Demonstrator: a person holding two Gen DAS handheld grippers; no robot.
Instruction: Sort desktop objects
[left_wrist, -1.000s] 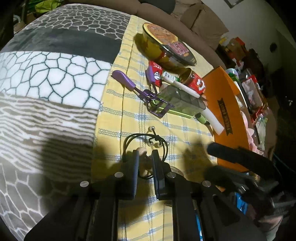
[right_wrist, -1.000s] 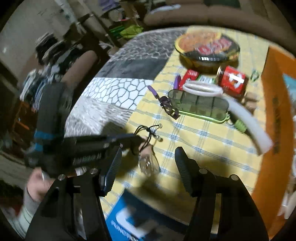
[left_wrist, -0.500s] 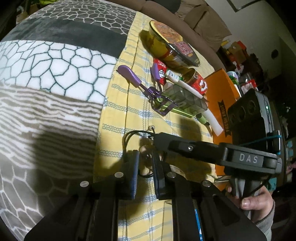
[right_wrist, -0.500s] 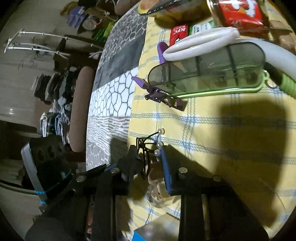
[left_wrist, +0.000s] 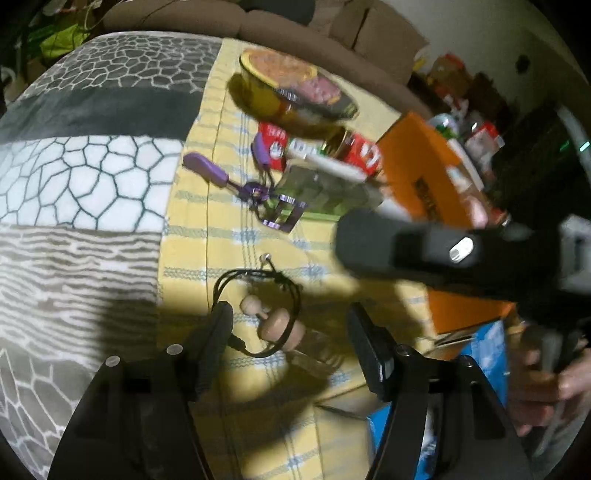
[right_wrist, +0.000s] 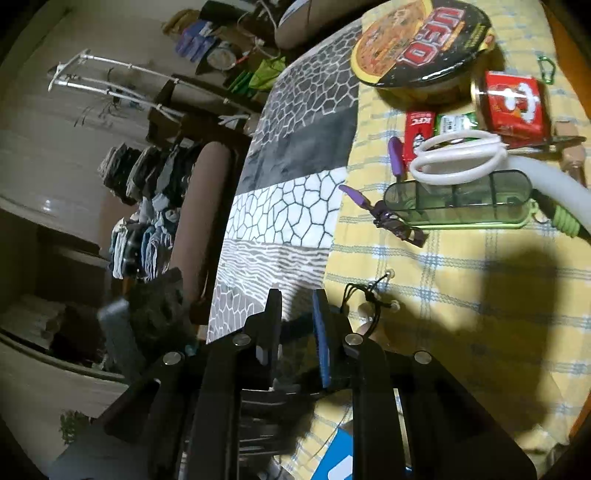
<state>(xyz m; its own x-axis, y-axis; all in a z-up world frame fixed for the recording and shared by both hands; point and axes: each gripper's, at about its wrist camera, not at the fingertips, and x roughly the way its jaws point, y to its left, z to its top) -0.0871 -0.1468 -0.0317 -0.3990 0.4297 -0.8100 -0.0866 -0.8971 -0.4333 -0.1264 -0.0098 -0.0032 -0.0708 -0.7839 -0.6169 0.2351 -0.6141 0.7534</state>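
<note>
Left edge, left of the left tongs: patchwork blanket (left_wrist: 74, 177), grey, white and taupe panels. Under and ahead of the left tongs: yellow checked cloth (left_wrist: 207, 236) bearing all the small goods. Left tongs (left_wrist: 291, 338): jaws spread wide and gripping nothing, low over the cloth. Between those jaws, touching neither: small glass bottle (left_wrist: 277, 328) with wooden stopper, lying on its side, looped by a black cord (left_wrist: 255, 277) that trails ahead toward a bead. Further ahead of the left tongs: purple eyelash curler (left_wrist: 240, 184), handle pointing left, its head against a green translucent case (left_wrist: 325, 192). Beyond the case: red sachet (left_wrist: 273, 142), white-handled scissors (right_wrist: 458, 158), red can (left_wrist: 362, 151) on its side, and furthest off a lidded noodle bowl (left_wrist: 295, 88). Ahead and right of the left tongs: orange box (left_wrist: 417, 166), partly hidden by the blurred black body of the right tongs. Near right of the left tongs: blue box (left_wrist: 487, 343). Right tongs (right_wrist: 297, 325): jaws drawn nearly together at the cloth's edge, cord and bottle just right of them; whether they pinch anything cannot be told.
</note>
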